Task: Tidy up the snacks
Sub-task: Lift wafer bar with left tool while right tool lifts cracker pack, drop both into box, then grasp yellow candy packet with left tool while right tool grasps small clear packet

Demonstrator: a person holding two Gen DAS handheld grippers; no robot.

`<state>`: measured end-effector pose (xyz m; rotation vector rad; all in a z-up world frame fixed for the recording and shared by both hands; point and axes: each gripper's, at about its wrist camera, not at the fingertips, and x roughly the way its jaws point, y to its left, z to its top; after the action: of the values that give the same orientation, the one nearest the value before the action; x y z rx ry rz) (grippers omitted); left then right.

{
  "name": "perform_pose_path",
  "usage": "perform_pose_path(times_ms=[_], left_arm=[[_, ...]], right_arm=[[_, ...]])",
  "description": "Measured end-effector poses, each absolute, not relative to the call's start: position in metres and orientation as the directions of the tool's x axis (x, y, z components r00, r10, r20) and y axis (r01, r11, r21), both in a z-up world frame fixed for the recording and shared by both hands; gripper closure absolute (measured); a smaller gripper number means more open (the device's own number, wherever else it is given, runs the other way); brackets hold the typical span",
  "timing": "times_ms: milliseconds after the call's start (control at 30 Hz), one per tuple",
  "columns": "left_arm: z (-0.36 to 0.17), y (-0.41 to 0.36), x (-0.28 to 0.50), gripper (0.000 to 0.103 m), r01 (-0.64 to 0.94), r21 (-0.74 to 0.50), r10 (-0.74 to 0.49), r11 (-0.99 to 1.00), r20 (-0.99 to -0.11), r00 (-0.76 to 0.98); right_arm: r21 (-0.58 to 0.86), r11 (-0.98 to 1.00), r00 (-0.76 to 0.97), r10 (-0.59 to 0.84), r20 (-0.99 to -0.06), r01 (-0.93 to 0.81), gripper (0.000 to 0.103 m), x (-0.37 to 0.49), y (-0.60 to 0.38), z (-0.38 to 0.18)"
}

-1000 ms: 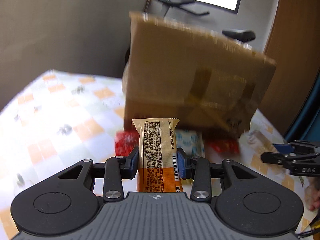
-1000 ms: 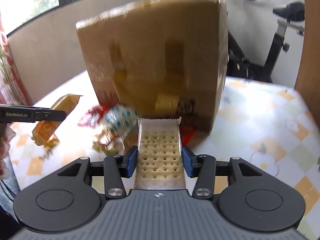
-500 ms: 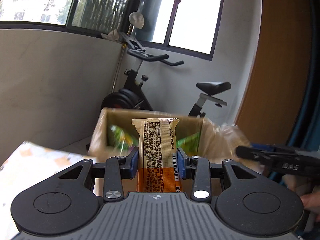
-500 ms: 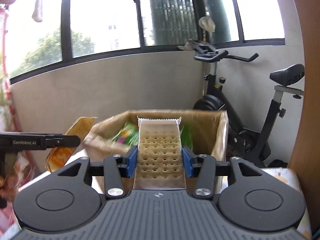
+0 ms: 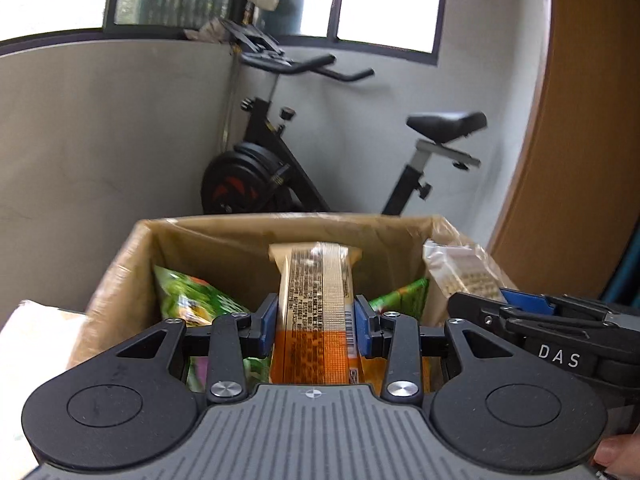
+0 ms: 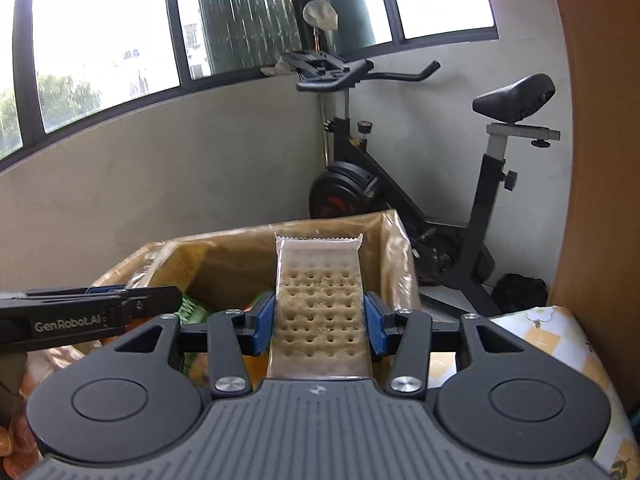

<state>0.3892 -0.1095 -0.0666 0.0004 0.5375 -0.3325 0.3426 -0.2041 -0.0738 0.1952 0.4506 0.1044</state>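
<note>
Left wrist view: left gripper [image 5: 315, 322] clamps orange snack bar [image 5: 314, 308], long axis forward, above open cardboard box [image 5: 120, 276]. Right gripper [image 6: 319, 322] grips cracker pack [image 6: 320, 304], likewise poised over box; drop lies straight below both.

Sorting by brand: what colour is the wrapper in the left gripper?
Cream at the top, orange below, with black print; the wrapper shows best in the left wrist view.

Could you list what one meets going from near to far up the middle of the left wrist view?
Left gripper → orange snack pack clamped in it → box far wall → exercise bike → window.
</note>
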Motion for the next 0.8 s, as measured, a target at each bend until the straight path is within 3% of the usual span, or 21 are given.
perform_pose_path(times_ms=[133, 200, 567, 800], left_arm=[[-0.076, -0.099, 0.388, 0.036, 0.314, -0.058, -0.299, 0.948, -0.505, 0.810], [-0.076, -0.092, 0.386, 0.036, 0.308, -0.071, -0.301, 0.949, -0.503, 0.810], [-0.062, -0.021, 0.322, 0.036, 0.298, -0.120, -0.320, 0.947, -0.436, 0.841], [-0.092, 0.030, 0.270, 0.036, 0.224, -0.132, -0.260, 0.966, -0.487, 0.834]], right_arm=[[0.206, 0.976, 0.899, 0.150, -0.411, -0.069, 0.052, 0.337, -0.207, -0.078], [0.221, 0.971, 0.904, 0.171, -0.391, -0.089, 0.045, 0.328, -0.209, -0.079], [0.129, 0.976, 0.949, 0.204, -0.242, -0.176, 0.045, 0.254, -0.192, -0.087], [0.100, 0.972, 0.949, 0.230, -0.214, -0.213, 0.045, 0.225, -0.175, -0.101]])
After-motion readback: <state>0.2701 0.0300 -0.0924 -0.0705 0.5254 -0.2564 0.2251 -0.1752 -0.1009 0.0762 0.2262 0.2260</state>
